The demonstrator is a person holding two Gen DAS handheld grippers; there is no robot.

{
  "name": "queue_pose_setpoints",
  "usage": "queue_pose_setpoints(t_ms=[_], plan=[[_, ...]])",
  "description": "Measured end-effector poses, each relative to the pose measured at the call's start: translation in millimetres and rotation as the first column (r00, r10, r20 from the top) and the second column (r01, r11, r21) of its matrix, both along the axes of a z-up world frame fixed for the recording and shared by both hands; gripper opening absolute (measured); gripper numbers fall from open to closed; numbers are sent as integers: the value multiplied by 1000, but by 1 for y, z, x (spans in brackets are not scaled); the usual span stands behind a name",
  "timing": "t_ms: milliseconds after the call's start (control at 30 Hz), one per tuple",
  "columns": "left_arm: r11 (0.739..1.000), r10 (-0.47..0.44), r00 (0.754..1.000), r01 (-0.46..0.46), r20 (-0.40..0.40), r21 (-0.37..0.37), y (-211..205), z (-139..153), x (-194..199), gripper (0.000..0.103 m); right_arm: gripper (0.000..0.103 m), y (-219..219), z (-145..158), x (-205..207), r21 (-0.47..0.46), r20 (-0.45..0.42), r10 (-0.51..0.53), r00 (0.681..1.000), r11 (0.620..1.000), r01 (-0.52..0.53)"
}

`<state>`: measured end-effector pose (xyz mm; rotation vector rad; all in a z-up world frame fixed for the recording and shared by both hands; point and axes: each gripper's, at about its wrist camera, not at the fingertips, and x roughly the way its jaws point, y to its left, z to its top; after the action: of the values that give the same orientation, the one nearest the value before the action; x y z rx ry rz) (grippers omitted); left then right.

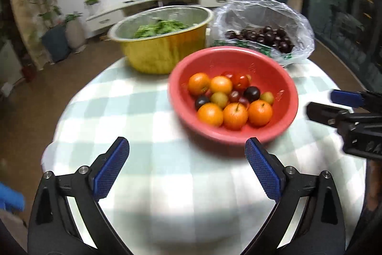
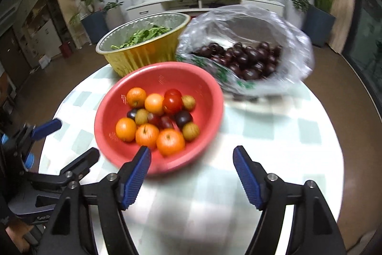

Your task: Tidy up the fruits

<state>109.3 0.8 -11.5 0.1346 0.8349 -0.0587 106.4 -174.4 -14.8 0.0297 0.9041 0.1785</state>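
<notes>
Round table w/ pale green-and-white checked cloth (image 1: 133, 111) (image 2: 274, 142). Red plastic bowl (image 1: 284, 87) (image 2: 114, 97) set near table centre; holds mixed small fruit: orange round fruits (image 1: 235, 116) (image 2: 170, 142), red tomatoes (image 1: 240, 81) (image 2: 172, 100), dark purple plums (image 1: 252, 93) (image 2: 183, 118), yellow-green fruits (image 1: 219, 99) (image 2: 191, 131). Behind bowl, left: gold-sided foil tub w/ green leaves (image 1: 160, 49) (image 2: 140, 56), close to bowl rim; contact not determinable. Behind bowl, right: clear plastic bag (image 1: 298, 23) (image 2: 293, 44) opened up, filled w/ dark cherries (image 1: 269, 36) (image 2: 248, 57).

Left gripper (image 1: 187, 147) (image 2: 74, 139): black frame, blue pads, jaws spread wide, nothing between. Positioned above cloth at near-left side of bowl.

Right gripper (image 2: 192, 154) (image 1: 320, 102): same build, jaws spread wide, nothing between. Left pad overlaps near bowl rim in right wrist view; touching or not — cannot tell. Right pad over bare cloth.

Both views motion-blurred.
</notes>
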Motion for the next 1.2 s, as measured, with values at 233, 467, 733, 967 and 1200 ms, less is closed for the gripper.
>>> queue_pose_setpoints(t_ms=[233,467,733,967,1200], plan=[[998,66,998,-66,19,10,-2,9,-59,99,77,-11,8,-46,-14,-28,-52,998,999,52],[993,100,995,-99,-16,65,-12,14,-66,99,77,-11,20,-74,-98,-26,-83,996,992,80],[995,103,994,-102,-41,8,-13,19,-67,99,81,-2,33,-90,-136,-1,-70,998,988,70],[994,108,993,-108,-51,6,-12,16,-67,99,81,6,28,-92,-147,-28,-68,997,987,63],[993,118,991,-118,-56,-6,-13,15,-68,99,81,9,23,-92,-145,-44,-67,997,988,60]])
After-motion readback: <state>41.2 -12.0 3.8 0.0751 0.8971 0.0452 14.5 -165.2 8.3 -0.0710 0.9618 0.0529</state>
